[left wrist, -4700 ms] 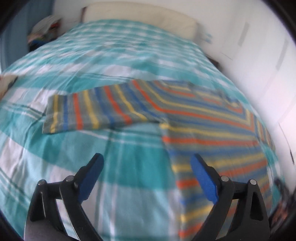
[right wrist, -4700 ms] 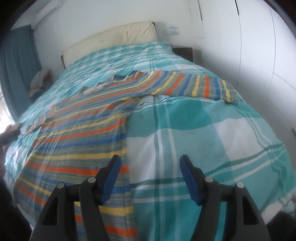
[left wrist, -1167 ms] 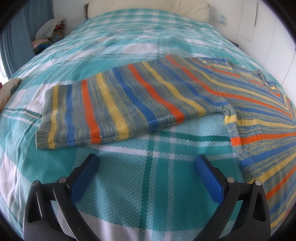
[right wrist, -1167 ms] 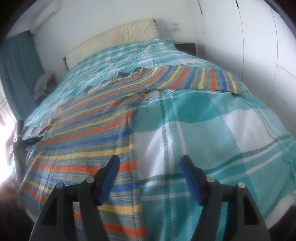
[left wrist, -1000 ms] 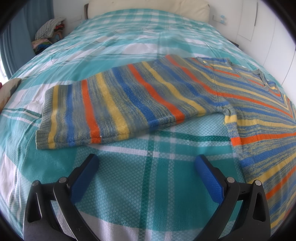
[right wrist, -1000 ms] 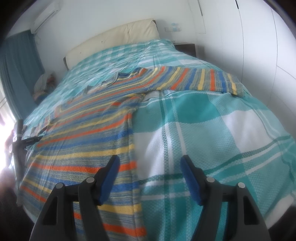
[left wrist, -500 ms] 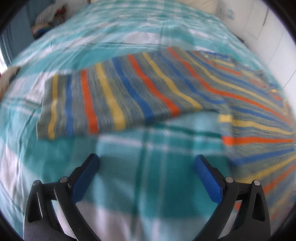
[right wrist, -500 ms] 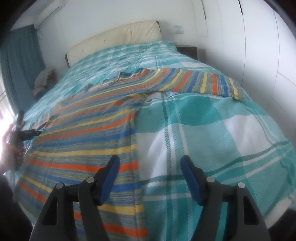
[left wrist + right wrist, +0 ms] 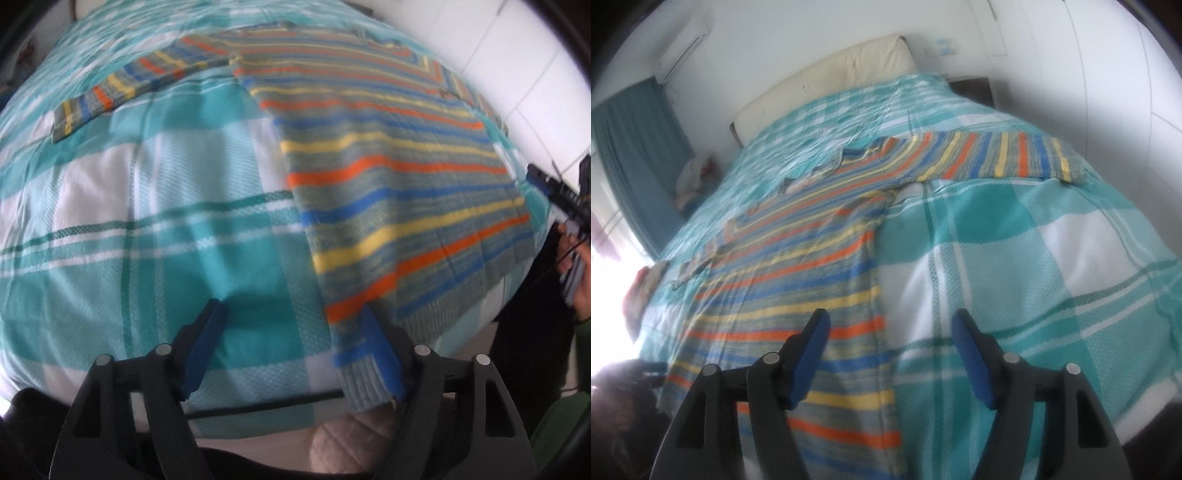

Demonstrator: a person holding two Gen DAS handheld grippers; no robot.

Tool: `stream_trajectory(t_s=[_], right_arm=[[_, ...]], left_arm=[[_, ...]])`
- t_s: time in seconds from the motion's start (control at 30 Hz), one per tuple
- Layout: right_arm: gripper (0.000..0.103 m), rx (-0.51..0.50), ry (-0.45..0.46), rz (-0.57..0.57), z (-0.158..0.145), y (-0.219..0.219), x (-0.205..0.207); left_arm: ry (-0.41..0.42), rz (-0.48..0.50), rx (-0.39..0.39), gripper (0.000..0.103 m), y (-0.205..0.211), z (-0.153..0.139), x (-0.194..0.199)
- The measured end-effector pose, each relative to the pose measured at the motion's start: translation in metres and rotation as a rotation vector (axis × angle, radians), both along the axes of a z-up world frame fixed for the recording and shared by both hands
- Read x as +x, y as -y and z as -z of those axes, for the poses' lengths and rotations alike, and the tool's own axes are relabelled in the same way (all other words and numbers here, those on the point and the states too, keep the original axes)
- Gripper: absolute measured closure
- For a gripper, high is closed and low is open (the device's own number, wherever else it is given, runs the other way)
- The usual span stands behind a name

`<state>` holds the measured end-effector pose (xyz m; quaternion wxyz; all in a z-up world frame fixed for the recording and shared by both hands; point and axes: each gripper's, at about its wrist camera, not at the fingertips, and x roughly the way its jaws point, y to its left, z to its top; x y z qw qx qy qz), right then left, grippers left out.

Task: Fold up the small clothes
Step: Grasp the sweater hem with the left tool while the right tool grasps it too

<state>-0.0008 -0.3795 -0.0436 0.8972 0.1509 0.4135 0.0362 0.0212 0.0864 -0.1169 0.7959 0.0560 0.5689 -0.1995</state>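
Observation:
A striped sweater [image 9: 388, 155] in grey, orange, blue and yellow lies spread flat on the bed, sleeves out to both sides. My left gripper [image 9: 295, 347] is open, low over the bed's near edge at the sweater's bottom left hem corner; its right finger [image 9: 380, 354] overlaps that corner. In the right wrist view the sweater [image 9: 798, 266] runs from lower left to upper right, one sleeve [image 9: 1004, 155] stretched right. My right gripper [image 9: 890, 354] is open and empty, over the sweater's right hem edge.
The bed carries a teal and white plaid cover [image 9: 147, 206]. A cream headboard [image 9: 827, 74] and white wardrobe doors [image 9: 1108, 66] stand behind. A pile of clothes [image 9: 694, 177] lies at the far left. The right gripper and hand [image 9: 565, 221] show at the left view's right edge.
My left gripper has swung from facing the left sleeve to the sweater's bottom left hem corner at the bed's near edge. My right gripper has barely moved. Both stay open.

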Motion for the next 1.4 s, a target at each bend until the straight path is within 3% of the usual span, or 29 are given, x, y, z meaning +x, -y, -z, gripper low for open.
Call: stream_trajectory(t_s=[0.07,0.17,0.27,0.33,0.37,0.5,0.67,0.73,0.77,0.8,0.83,1.07,1.13,1.27,1.33,1.4], right_arm=[[0.036,-0.004,-0.049,-0.038,-0.005,0.001,-0.005],[0.035,-0.023,-0.103,-0.076,-0.012,0.001,-0.014],[0.036,-0.015,-0.176,-0.117,-0.011,0.000,-0.021],[0.036,-0.015,-0.235,-0.141,-0.005,-0.003,-0.023],[0.036,-0.018,-0.258,-0.154,-0.001,-0.006,-0.023],[0.038,-0.074,-0.310,-0.185,0.012,-0.015,-0.023],[0.058,-0.072,-0.371,-0.264,0.027,-0.031,-0.025],[0.061,-0.089,-0.390,-0.279,0.033,-0.036,-0.025],[0.072,-0.125,-0.397,-0.284,0.036,-0.039,-0.025],[0.095,-0.153,-0.399,-0.286,0.039,-0.039,-0.025],[0.098,-0.146,-0.404,-0.291,0.040,-0.039,-0.025],[0.099,-0.239,-0.423,-0.284,0.028,-0.035,-0.031],[0.098,-0.237,-0.429,-0.285,0.033,-0.038,-0.029],[0.094,-0.141,-0.414,-0.259,0.038,-0.031,-0.027],[0.088,-0.112,-0.411,-0.260,0.037,-0.027,-0.028],[0.081,-0.112,-0.402,-0.263,0.035,-0.027,-0.029]], left_arm=[[0.016,0.036,0.056,0.028,0.013,0.001,-0.006],[0.023,0.066,0.104,0.039,0.026,-0.001,-0.012],[-0.022,0.050,0.061,0.063,0.023,-0.001,-0.011],[-0.047,0.052,0.037,0.088,0.027,-0.001,-0.013],[-0.050,0.063,0.031,0.095,0.029,0.000,-0.016],[-0.010,0.051,0.043,0.100,0.034,-0.002,-0.025],[-0.010,-0.026,0.004,0.102,0.009,-0.005,-0.019],[-0.009,-0.024,0.006,0.102,0.009,-0.002,-0.021],[-0.003,-0.020,0.013,0.102,0.010,-0.001,-0.022],[0.001,-0.018,0.016,0.102,0.013,0.000,-0.021],[0.003,-0.021,0.013,0.102,0.014,0.000,-0.020],[0.002,-0.061,-0.016,0.101,-0.003,0.000,-0.027],[-0.006,-0.062,-0.024,0.095,0.001,0.002,-0.026],[-0.033,-0.065,-0.078,0.087,-0.007,0.002,-0.026],[-0.046,-0.048,-0.097,0.072,-0.005,0.002,-0.026],[-0.051,-0.025,-0.090,0.066,0.002,0.004,-0.026]])
